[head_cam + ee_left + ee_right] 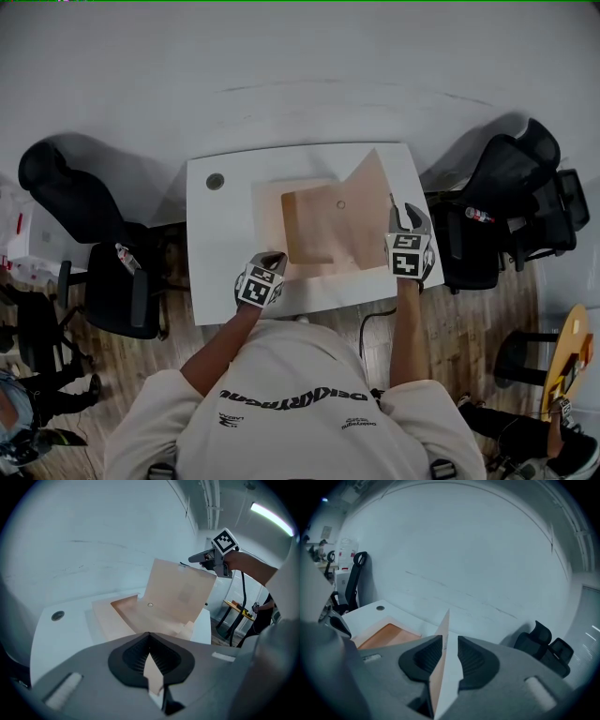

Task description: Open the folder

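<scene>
Half-open tan folder (pixel 309 230), cover (pixel 361 202) aloft

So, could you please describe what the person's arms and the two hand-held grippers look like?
The left hand-held gripper and the right hand-held gripper both have grey bodies, and each carries a white cube with black square markers. Their pads are dark and ribbed, set in a rounded dark recess. The person wears a pale short-sleeved shirt with black lettering, leaving the forearms bare.

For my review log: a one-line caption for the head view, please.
The left gripper pinches the tan folder by its near edge; its cover stands raised between the right gripper jaws.
</scene>
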Action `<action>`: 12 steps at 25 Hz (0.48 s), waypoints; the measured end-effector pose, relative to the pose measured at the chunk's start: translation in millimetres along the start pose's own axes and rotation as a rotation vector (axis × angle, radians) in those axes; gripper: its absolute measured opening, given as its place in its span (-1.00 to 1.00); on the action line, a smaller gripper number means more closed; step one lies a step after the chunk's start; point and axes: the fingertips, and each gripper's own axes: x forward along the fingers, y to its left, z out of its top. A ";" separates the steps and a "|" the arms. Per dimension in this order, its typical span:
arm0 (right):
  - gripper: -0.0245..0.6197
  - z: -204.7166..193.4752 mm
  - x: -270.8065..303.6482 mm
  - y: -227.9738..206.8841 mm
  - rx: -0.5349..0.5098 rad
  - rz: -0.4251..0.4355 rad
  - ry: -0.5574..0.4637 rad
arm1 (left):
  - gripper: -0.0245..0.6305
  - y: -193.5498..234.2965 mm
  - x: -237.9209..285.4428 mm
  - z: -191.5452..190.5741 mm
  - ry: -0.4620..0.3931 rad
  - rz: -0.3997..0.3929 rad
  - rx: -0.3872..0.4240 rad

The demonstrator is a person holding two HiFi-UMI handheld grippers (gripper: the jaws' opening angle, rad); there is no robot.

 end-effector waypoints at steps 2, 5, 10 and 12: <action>-0.61 6.7 -8.4 6.5 0.028 0.007 -0.032 | -0.93 -0.6 -1.9 3.6 -0.021 0.005 0.004; -0.68 15.4 -17.7 19.6 0.057 0.028 -0.078 | -0.93 -0.1 -5.3 10.2 -0.057 0.018 0.007; -0.84 17.1 -22.5 39.1 0.092 0.069 -0.112 | -0.93 -4.4 -12.9 25.8 -0.119 0.027 0.012; -0.91 15.4 -22.8 46.4 0.111 0.084 -0.121 | -0.93 -5.8 -16.3 32.7 -0.143 0.031 0.020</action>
